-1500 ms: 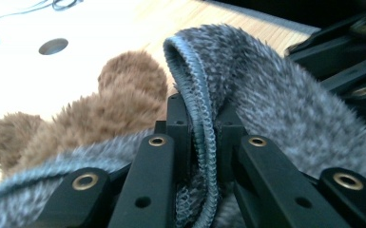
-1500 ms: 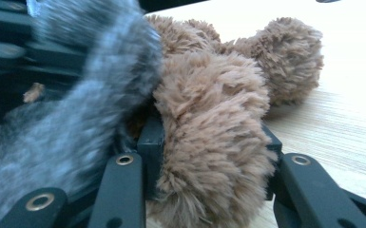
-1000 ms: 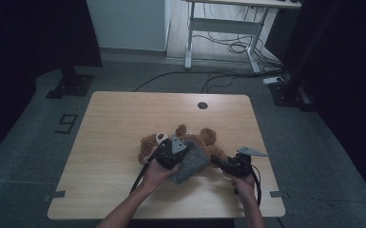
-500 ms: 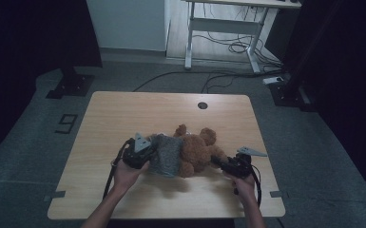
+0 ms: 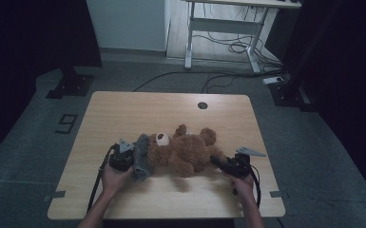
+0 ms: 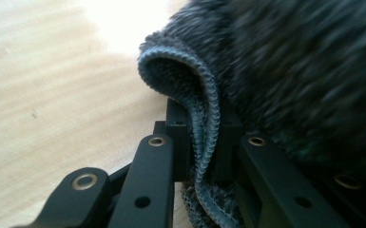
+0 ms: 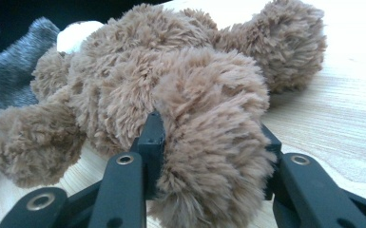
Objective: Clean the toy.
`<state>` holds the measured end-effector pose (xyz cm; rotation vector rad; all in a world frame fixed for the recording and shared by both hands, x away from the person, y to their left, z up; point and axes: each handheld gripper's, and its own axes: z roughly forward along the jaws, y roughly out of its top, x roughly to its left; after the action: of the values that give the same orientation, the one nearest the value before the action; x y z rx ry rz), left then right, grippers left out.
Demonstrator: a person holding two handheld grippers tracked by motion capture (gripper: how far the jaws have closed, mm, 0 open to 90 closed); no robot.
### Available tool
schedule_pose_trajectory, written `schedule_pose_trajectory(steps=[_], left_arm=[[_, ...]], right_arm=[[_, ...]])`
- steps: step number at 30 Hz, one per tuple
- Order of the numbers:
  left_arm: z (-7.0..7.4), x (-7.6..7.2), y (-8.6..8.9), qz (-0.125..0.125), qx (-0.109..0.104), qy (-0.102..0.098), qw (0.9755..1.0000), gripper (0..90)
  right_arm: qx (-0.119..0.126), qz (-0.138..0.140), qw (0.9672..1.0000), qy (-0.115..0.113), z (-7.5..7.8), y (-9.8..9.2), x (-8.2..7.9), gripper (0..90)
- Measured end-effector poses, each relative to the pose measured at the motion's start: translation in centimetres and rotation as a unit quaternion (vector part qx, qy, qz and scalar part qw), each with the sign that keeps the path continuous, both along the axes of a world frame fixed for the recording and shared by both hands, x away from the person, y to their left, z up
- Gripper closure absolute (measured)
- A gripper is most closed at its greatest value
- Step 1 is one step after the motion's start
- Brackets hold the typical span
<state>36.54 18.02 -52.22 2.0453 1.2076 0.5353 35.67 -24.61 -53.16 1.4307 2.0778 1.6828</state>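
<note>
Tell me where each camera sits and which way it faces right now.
High view: above the near side, looking forward and down on the table; both forearms, left tool, right tool.
Left gripper view: on the left tool, looking along its jaws clamped on the grey garment.
Right gripper view: on the right tool, looking along jaws squeezing the teddy bear's leg.
Shared: the grey garment shows in both gripper views; the teddy bear in high and right.
</note>
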Motion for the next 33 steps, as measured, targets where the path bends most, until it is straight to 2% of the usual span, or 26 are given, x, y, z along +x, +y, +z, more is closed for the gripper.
schedule_pose_trajectory(steps=[3,8,11,14,17,20,22,23,25,28,31,33], left_arm=[[-1.0,0.7,-0.3,0.000,-0.010,0.016,0.9998,80.4],[-1.1,1.7,-0.6,0.004,-0.026,0.022,0.9994,80.8],[-1.0,2.6,-1.2,0.006,-0.022,0.016,0.9996,81.2],[-1.0,3.4,-1.5,0.009,-0.023,0.019,0.9995,81.3],[-0.6,3.6,-1.3,0.004,-0.022,0.023,0.9995,81.3],[0.6,3.4,-0.2,0.005,-0.038,0.016,0.9992,81.0],[1.9,2.9,0.2,0.007,-0.047,-0.006,0.9989,81.0],[2.9,2.7,0.1,-0.001,-0.047,-0.019,0.9987,80.9],[5.1,2.1,-0.6,-0.016,-0.047,-0.053,0.9973,80.9],[7.9,1.8,-2.5,-0.044,-0.047,-0.084,0.9944,80.7],[9.3,2.6,-4.7,-0.058,-0.044,-0.094,0.9930,80.6],[9.6,3.3,-6.1,-0.061,-0.039,-0.093,0.9930,80.4]], right_arm=[[-0.001,0.001,1.0000,0.002,-0.2,0.2,0.1,60.3],[-0.008,-0.001,1.0000,-0.004,-0.4,0.6,0.4,61.1],[-0.019,0.001,0.9997,-0.014,-0.4,1.1,1.0,61.6],[-0.032,-0.010,0.9991,-0.027,-0.2,1.5,2.1,61.8],[-0.028,-0.021,0.9990,-0.027,-0.3,1.3,3.2,61.7],[-0.022,-0.020,0.9992,-0.025,-0.3,0.8,3.4,61.5],[-0.017,-0.019,0.9994,-0.026,-0.3,0.5,3.2,61.2],[-0.017,-0.019,0.9994,-0.026,-0.3,0.5,3.1,61.2],[-0.017,-0.020,0.9993,-0.027,-0.3,0.5,2.8,60.9],[-0.016,-0.019,0.9993,-0.027,-0.3,0.4,2.4,60.6],[-0.017,-0.017,0.9994,-0.025,-0.2,0.3,2.1,60.4],[-0.019,-0.018,0.9994,-0.025,-0.2,0.3,1.9,60.4]])
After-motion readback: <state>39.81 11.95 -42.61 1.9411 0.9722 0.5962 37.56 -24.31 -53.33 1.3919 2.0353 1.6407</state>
